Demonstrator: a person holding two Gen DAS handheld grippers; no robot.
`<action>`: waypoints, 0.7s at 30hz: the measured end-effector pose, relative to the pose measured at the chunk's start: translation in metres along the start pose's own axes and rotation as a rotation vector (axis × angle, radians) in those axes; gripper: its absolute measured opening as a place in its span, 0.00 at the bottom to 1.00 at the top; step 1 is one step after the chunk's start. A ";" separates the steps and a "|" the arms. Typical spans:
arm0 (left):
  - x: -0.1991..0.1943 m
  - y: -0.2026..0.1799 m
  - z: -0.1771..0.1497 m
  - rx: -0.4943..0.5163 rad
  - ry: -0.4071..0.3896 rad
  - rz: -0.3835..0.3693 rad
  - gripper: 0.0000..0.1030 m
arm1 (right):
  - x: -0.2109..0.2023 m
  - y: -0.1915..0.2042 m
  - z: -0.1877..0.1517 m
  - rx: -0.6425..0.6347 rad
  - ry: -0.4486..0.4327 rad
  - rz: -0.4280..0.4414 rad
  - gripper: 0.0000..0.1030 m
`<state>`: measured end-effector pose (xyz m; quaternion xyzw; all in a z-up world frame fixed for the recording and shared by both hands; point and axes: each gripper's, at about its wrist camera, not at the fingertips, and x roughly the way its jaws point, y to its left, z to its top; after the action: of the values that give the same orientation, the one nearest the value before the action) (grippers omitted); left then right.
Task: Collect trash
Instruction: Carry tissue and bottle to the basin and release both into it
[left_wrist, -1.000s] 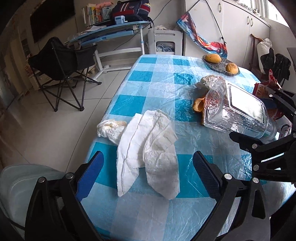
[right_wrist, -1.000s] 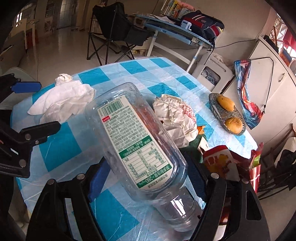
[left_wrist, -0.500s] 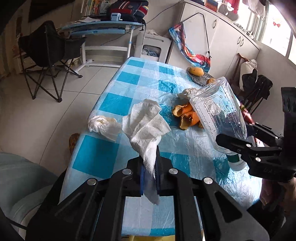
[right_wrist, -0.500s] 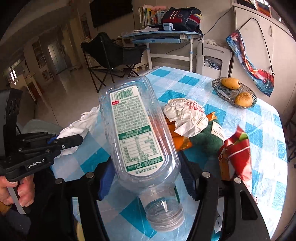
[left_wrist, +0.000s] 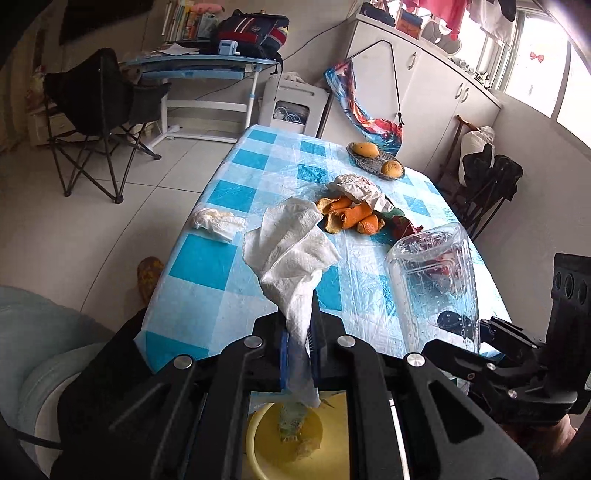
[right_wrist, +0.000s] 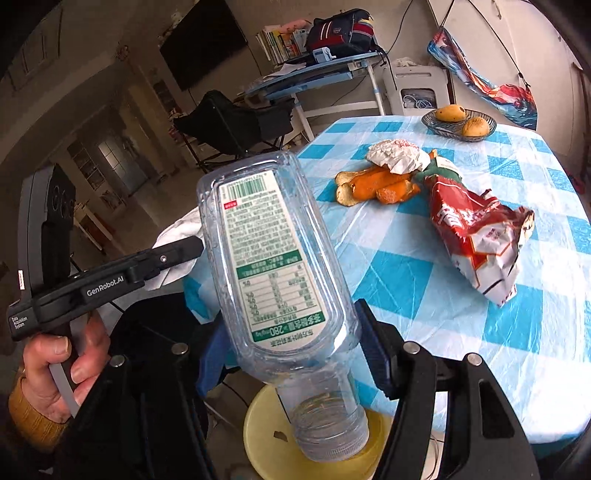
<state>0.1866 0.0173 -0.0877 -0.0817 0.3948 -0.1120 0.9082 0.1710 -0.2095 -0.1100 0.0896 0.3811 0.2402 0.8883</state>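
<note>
Checked table (left_wrist: 221, 266) bearing, at its far centre, a red snack bag (right_wrist: 476, 236) and orange peels (left_wrist: 351, 218). Right gripper (right_wrist: 288, 354), jaws clamped on an empty plastic bottle (right_wrist: 269, 266); left gripper (left_wrist: 297, 339), jaws pinched together on a white paper towel (left_wrist: 291, 254); both held above a yellow bin (right_wrist: 332, 465) at the near edge.

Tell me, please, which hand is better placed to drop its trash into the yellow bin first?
Probably the left: its paper towel already dangles over the yellow bin, as does the right's clear plastic bottle.

The left gripper (right_wrist: 168, 258) reads "GenRobot.AI"; the bottle (right_wrist: 273, 266) label shows "280".
</note>
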 end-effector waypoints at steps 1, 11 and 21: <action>-0.004 -0.002 -0.004 0.002 0.000 -0.002 0.09 | -0.001 0.004 -0.007 -0.002 0.007 0.002 0.61; -0.040 -0.015 -0.038 0.026 0.014 -0.006 0.09 | 0.010 0.016 -0.065 0.051 0.107 -0.002 0.61; -0.036 -0.034 -0.089 0.048 0.158 -0.020 0.10 | 0.030 0.003 -0.091 0.103 0.189 -0.059 0.62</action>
<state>0.0923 -0.0112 -0.1148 -0.0549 0.4615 -0.1366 0.8748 0.1222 -0.1943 -0.1910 0.1009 0.4774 0.2012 0.8494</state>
